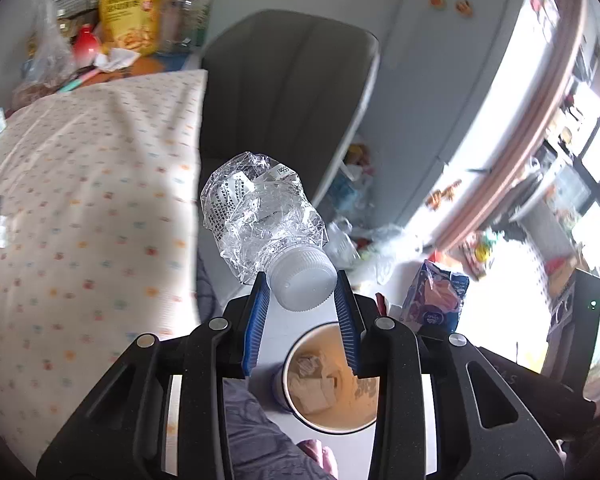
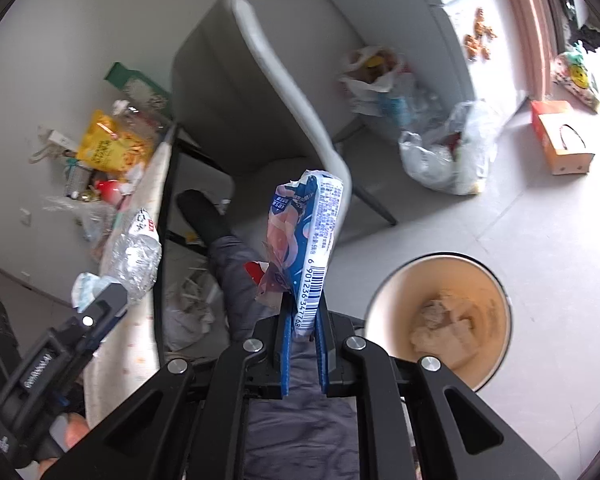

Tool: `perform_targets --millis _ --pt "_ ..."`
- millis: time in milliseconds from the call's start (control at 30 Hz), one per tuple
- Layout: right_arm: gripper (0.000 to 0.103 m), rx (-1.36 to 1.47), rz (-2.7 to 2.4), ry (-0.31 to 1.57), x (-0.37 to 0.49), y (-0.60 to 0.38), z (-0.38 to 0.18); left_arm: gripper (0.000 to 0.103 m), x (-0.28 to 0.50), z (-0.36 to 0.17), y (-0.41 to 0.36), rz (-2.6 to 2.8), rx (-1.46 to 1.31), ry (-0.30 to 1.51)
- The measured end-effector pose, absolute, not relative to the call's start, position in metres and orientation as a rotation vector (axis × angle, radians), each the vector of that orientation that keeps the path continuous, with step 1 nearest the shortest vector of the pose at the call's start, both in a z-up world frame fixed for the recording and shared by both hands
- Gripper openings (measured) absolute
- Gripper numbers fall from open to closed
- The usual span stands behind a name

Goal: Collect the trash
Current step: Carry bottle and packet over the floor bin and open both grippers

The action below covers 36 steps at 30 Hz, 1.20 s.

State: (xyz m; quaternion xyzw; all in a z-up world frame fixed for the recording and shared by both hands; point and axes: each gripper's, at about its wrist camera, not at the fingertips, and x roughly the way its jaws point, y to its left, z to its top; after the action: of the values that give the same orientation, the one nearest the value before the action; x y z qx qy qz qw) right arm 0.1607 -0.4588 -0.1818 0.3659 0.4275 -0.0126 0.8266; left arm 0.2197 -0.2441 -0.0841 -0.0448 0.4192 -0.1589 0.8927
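My left gripper is shut on the white cap of a crushed clear plastic bottle, held in the air beside the table edge. That bottle and the left gripper also show at the left of the right wrist view. My right gripper is shut on a blue and pink snack wrapper with a barcode, and the wrapper appears to the right in the left wrist view. A round white bin with crumpled paper inside stands on the floor below both grippers, and the bin is lower right of the wrapper.
A table with a dotted cloth fills the left, with a yellow snack bag and clutter at its far end. A grey chair stands ahead. Filled plastic bags and a cardboard box lie on the floor. A person's leg is below.
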Motion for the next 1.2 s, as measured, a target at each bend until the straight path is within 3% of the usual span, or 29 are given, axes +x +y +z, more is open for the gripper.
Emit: perform_targets --millis 300,367,433,467,500,1133,1200 --pt "0.012 0.778 -0.104 0.939 0.161 -0.481 -0.22 0.033 0.221 -0.113 -0.28 -0.376 -0.034 0.944" --pt "0.016 0.779 -0.109 0.955 0.164 -0.482 -0.229 0.033 0.223 -0.117 -0.281 -0.38 -0.03 0.959" --pt "0.031 0.771 -0.111 0.964 0.164 -0.483 -0.235 0.033 0.224 -0.119 -0.281 -0.381 -0.03 0.969" --pt "0.052 0.771 -0.121 0.963 0.163 -0.484 -0.237 0.033 0.226 -0.121 -0.282 -0.385 -0.032 0.976" --pt "0.056 0.765 -0.141 0.956 0.16 -0.486 -0.239 0.033 0.226 -0.122 -0.283 -0.388 -0.031 0.98" --pt "0.057 0.814 -0.215 0.843 0.111 -0.547 -0.206 0.034 0.222 -0.155 -0.34 -0.549 0.002 1.105" --pt "0.057 0.816 -0.22 0.832 0.107 -0.549 -0.202 0.062 0.221 -0.152 -0.338 -0.567 -0.055 1.085"
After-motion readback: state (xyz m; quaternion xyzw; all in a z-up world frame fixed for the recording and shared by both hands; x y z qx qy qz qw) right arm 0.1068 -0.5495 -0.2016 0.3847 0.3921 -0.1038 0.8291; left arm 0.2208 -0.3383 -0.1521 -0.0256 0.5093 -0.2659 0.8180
